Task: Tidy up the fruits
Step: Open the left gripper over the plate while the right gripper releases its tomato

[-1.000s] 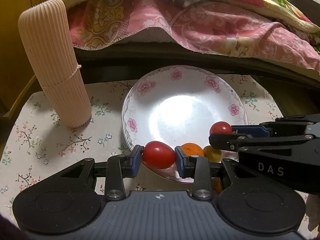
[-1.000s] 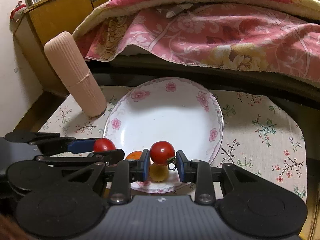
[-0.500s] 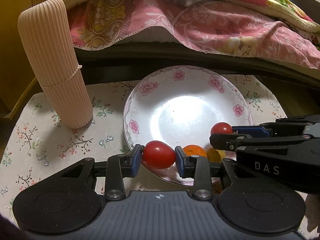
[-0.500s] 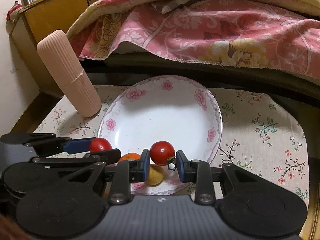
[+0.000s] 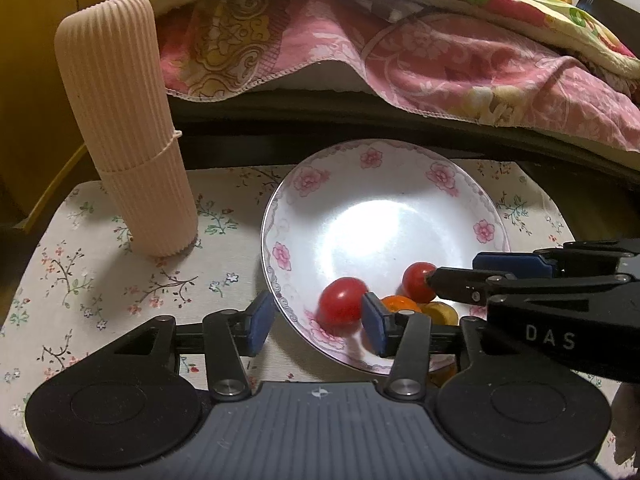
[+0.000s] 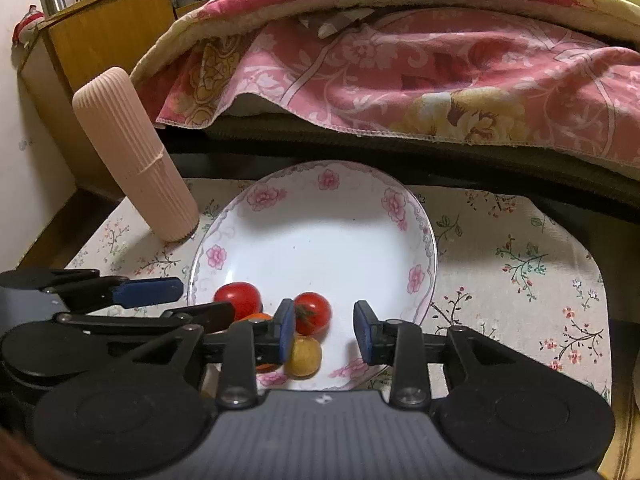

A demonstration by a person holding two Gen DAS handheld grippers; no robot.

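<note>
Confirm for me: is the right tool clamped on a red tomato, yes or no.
No. In the right wrist view the right tool is open, and the red tomato lies loose on the plate beside one pad.

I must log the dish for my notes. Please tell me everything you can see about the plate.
The plate is round, shallow and white, looks like glazed ceramic, with pink flowers and a thin scrolled line around its rim. It lies flat on the flowered cloth, right of the ribbed tube. Its centre is bare and glossy. At its near edge lie two red tomatoes, an orange fruit and a yellow one. Both grippers are open over that edge.
</note>
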